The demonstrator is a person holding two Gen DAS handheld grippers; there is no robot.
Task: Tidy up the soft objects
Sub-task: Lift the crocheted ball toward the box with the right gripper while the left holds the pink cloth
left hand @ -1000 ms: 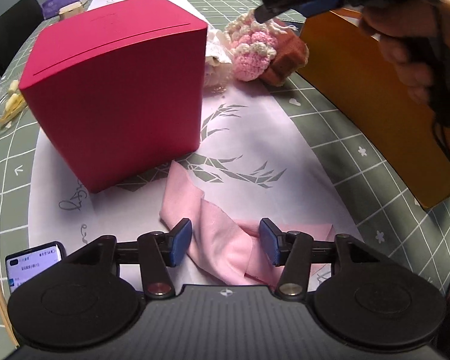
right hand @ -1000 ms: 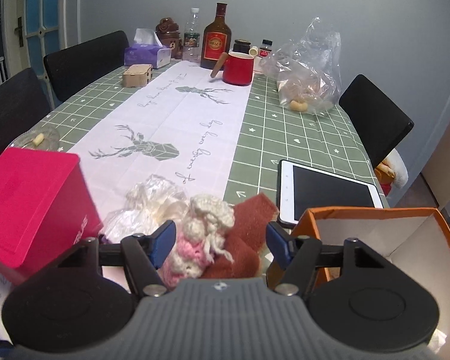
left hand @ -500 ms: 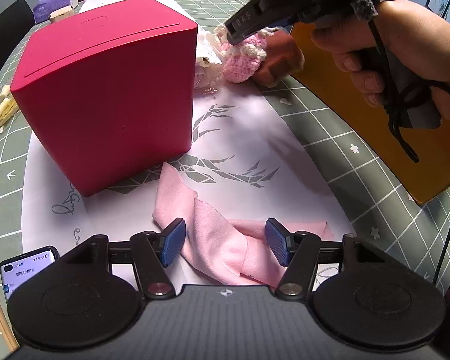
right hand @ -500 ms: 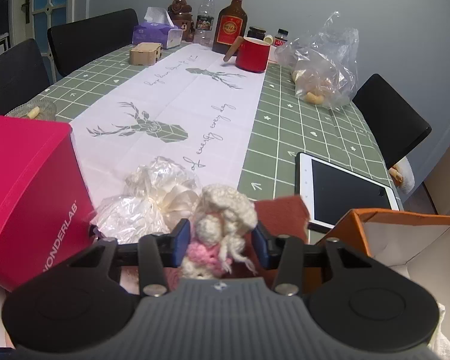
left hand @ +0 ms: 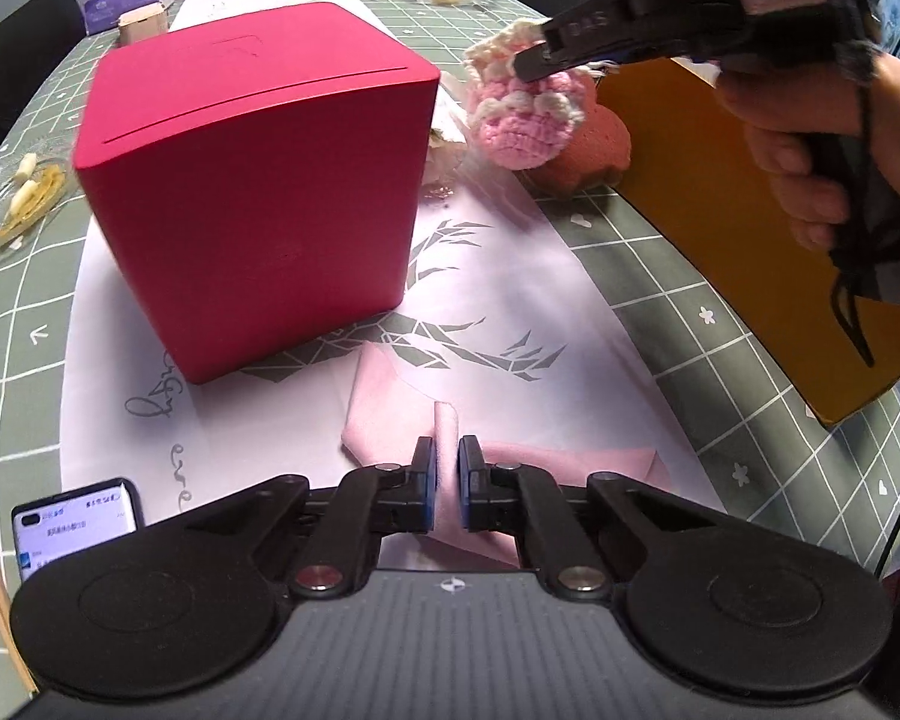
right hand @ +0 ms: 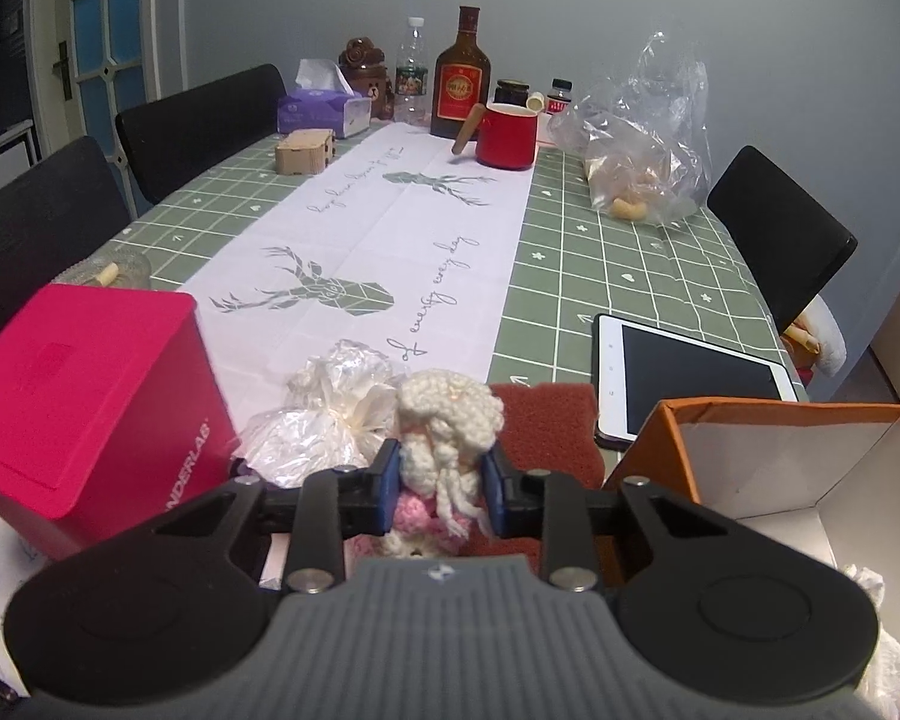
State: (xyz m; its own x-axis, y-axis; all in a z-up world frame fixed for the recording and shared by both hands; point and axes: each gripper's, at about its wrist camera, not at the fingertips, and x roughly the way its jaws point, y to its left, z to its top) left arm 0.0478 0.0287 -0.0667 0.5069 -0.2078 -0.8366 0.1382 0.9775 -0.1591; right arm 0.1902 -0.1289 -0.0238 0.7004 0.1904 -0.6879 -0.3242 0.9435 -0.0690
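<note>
The left gripper point(left hand: 445, 483) has its fingers closed on a raised fold of the pink cloth point(left hand: 510, 468), which lies on the desk point(left hand: 660, 276) at six o'clock from the red box point(left hand: 258, 192). The right gripper point(right hand: 439, 489) has its fingers pressed on the crochet toy point(right hand: 444, 426), which looks just lifted above the brown sponge point(right hand: 549, 426). The orange box point(right hand: 750, 456), open at three o'clock of the toy, seems the place for soft things. I think it is best to carry the toy slowly over the rim and release only when it is well inside, and to lift the cloth straight up so it does not drag.
</note>
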